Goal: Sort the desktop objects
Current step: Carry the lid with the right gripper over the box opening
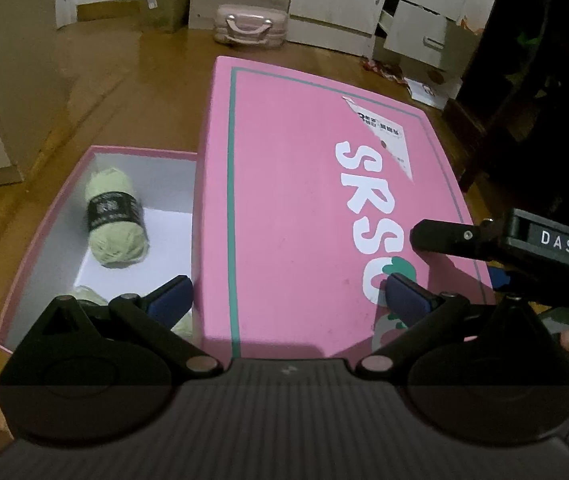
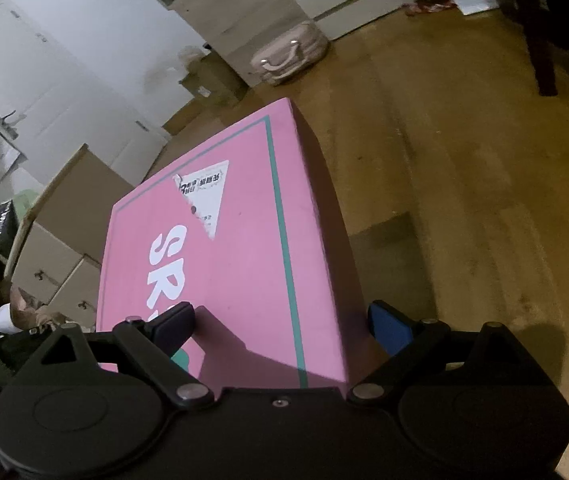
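A pink box lid [image 1: 304, 208] with white letters lies partly over an open pink box [image 1: 44, 216] with a white inside. A pale green yarn ball [image 1: 114, 216] with a dark band lies in the box; a second one [image 1: 88, 294] shows behind my left finger. My left gripper [image 1: 288, 300] is open above the lid's near edge. My right gripper [image 2: 280, 328] is open, its fingers straddling the lid's [image 2: 224, 248] near right corner; one finger [image 2: 388, 326] is beside the lid's side. The right gripper also shows in the left wrist view [image 1: 484, 240].
The box sits on a brown wooden floor [image 2: 464, 180]. A pink handled case [image 1: 250, 26] lies further back. White drawers [image 1: 416, 28] and cardboard boxes [image 2: 68, 216] stand around. A dark furniture leg [image 2: 540, 48] is at the right.
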Motion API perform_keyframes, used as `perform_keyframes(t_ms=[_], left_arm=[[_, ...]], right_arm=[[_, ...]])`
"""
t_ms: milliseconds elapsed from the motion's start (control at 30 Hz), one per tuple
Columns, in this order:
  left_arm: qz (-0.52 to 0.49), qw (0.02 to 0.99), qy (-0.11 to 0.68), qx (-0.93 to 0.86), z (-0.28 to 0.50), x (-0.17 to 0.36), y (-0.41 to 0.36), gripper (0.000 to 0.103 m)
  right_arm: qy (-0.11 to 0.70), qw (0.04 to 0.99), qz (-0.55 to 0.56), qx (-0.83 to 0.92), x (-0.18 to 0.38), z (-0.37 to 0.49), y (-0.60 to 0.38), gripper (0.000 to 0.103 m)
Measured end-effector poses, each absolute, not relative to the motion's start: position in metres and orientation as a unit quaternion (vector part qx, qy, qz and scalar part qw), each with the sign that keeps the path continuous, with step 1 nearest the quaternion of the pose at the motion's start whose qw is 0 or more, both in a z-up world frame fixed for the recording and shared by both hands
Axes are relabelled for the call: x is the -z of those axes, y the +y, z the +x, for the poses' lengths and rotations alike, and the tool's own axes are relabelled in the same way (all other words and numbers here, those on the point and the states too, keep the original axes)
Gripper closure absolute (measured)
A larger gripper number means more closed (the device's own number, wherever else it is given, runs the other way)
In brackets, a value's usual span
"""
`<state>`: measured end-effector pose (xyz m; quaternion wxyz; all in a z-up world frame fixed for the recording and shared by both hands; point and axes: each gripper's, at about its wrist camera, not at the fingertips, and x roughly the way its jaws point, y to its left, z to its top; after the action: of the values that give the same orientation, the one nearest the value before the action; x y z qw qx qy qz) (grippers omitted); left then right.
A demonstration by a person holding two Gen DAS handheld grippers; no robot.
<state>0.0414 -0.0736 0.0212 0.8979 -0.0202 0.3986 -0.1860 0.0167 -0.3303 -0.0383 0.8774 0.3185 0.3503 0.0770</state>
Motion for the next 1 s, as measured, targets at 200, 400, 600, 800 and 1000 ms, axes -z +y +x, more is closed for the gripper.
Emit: perform_keyframes(t_ms=[200,400,600,800,1000], left_arm=[[-0.030,0.908,0.381,0.173,0.040,-0.024,-0.053,0.000],[-0.043,0.906,0.386,0.169,0.043,-0.020,-0.038,0.000],[-0.042,0.902,0.395,0.168,0.048,-0.016,-0.019,0.000],[-0.034,0.899,0.405,0.164,0.050,-0.014,0.001,0.000],[-0.032,0.899,0.409,0.156,0.046,-0.016,0.016,0.000]], right_arm=[[0.353,0.874,0.320,-0.093,0.034,0.024,-0.314,0.007],[0.366,0.868,0.321,-0.095,0.036,0.030,-0.300,0.007],[0.373,0.867,0.313,-0.105,0.037,0.038,-0.284,0.007],[0.381,0.862,0.311,-0.121,0.039,0.046,-0.265,0.009],[0.388,0.862,0.297,-0.134,0.034,0.050,-0.246,0.009]])
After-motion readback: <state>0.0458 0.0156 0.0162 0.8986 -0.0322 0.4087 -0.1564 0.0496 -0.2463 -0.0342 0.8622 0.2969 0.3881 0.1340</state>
